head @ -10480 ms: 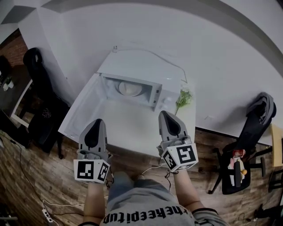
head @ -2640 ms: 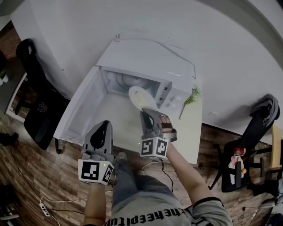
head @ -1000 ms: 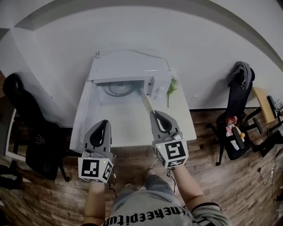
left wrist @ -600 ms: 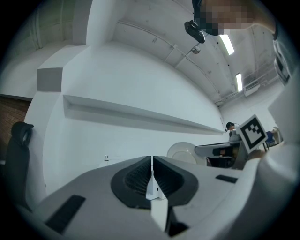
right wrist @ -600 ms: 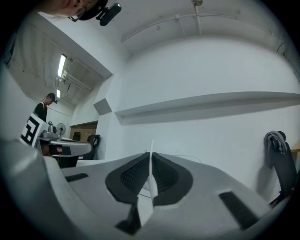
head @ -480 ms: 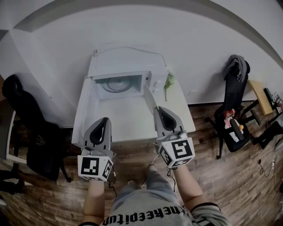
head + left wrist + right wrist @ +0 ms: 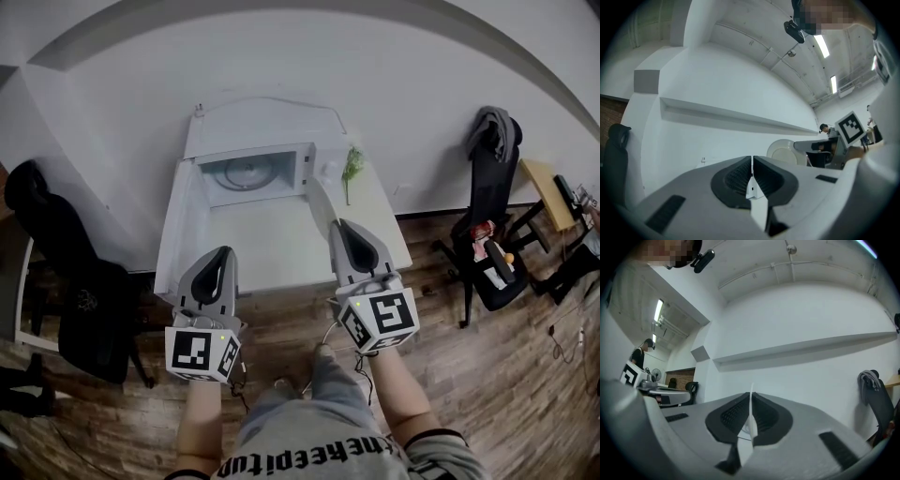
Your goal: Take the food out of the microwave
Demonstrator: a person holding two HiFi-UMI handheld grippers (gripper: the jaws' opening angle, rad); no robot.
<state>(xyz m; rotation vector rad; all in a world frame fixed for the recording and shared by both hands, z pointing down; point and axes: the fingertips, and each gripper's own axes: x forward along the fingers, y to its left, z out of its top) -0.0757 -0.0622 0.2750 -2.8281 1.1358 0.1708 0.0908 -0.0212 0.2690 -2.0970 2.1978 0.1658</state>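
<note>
The white microwave [image 7: 251, 172] stands open at the back of the white table [image 7: 281, 253], and its turntable is bare. My right gripper [image 7: 339, 227] is shut on the rim of a white plate [image 7: 324, 201], which it holds edge-up over the table in front of the microwave. From the right gripper view only the plate's thin edge [image 7: 751, 401] shows between the jaws. The plate's round face [image 7: 784, 151] appears in the left gripper view. My left gripper [image 7: 223, 255] hovers over the table's front left, shut with nothing in it.
The microwave door [image 7: 178, 220] hangs open to the left. A green sprig [image 7: 352, 169] lies on the table right of the microwave. Black chairs stand at the left [image 7: 56, 253] and at the right [image 7: 492, 187] on the wooden floor.
The plate was inside the microwave earlier and is now out, held in my right gripper. In the last second that gripper drew back a little toward me. The left gripper hardly moved.
</note>
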